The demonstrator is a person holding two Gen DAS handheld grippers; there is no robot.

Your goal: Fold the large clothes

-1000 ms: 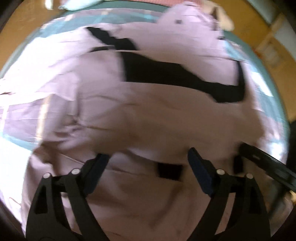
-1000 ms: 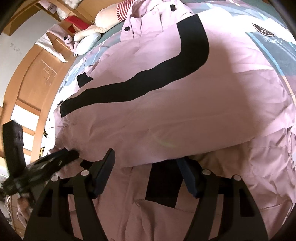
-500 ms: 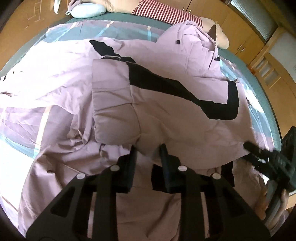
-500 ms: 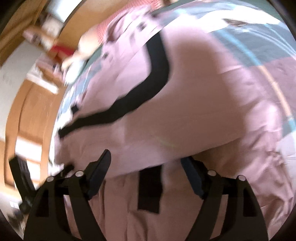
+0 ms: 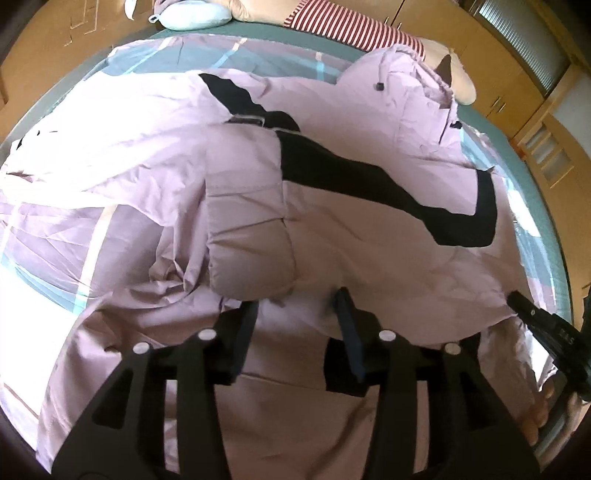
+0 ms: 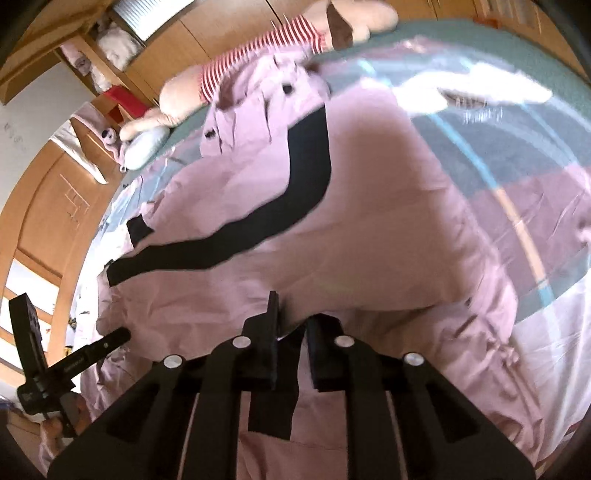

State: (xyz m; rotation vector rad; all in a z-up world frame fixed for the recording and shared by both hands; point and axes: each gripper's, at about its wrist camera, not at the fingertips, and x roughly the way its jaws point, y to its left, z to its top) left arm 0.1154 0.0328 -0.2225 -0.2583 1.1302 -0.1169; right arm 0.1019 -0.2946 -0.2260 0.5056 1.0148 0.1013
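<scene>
A large pale pink jacket (image 5: 369,236) with a black stripe (image 5: 354,177) lies spread on the bed, its lower part folded up over the body. It also fills the right wrist view (image 6: 369,236). My left gripper (image 5: 295,306) is open, its fingers either side of the folded edge near a pink sleeve (image 5: 247,229). My right gripper (image 6: 291,317) is nearly shut with the folded edge of the jacket between its fingers. The right gripper shows at the right edge of the left wrist view (image 5: 517,299).
The bed has a pink, teal and white checked cover (image 5: 48,243). A plush toy in a red striped shirt (image 6: 258,51) and a pale blue pillow (image 5: 192,18) lie at the head. Wooden cabinets (image 6: 48,206) surround the bed.
The left gripper, nearly shut half a second ago, has opened. The right gripper has gone from wide open to nearly shut on the jacket's folded edge.
</scene>
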